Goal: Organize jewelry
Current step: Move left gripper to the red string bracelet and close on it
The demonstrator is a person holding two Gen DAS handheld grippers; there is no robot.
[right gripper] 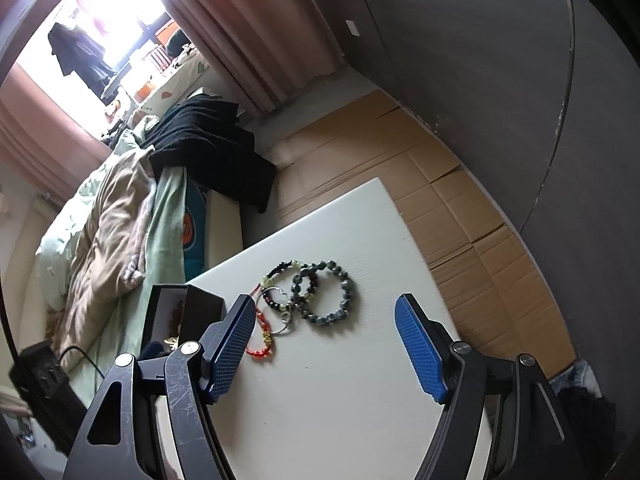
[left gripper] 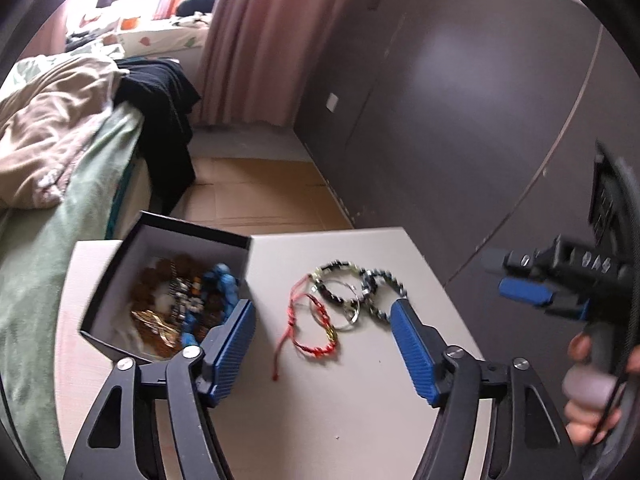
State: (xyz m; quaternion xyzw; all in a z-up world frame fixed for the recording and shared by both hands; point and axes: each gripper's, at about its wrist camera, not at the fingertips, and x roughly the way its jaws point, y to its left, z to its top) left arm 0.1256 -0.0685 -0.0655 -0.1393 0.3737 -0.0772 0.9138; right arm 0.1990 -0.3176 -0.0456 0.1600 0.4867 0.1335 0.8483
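Note:
A black box (left gripper: pixel 120 276) with a pale lining stands open at the left of the white table (left gripper: pixel 320 408); inside lie brown beads, a gold piece and a blue bead strand (left gripper: pixel 224 284). To its right on the tabletop lie a red cord bracelet (left gripper: pixel 312 328), a thin silver ring (left gripper: pixel 344 312) and two dark bead bracelets (left gripper: pixel 380 292). My left gripper (left gripper: pixel 322 312) is open above the red cord, touching nothing. My right gripper (right gripper: pixel 324 312) is open over the dark bead bracelet (right gripper: pixel 332 296), with nothing between its pads. The right gripper's body and a hand show at the right edge (left gripper: pixel 560 284).
A bed with green and beige covers (left gripper: pixel 48 152) and a black garment (left gripper: pixel 164 92) lies left of the table. Flattened cardboard (right gripper: pixel 460 208) covers the floor beyond the table, by a dark wall (left gripper: pixel 460 100) and pink curtains (left gripper: pixel 260 32).

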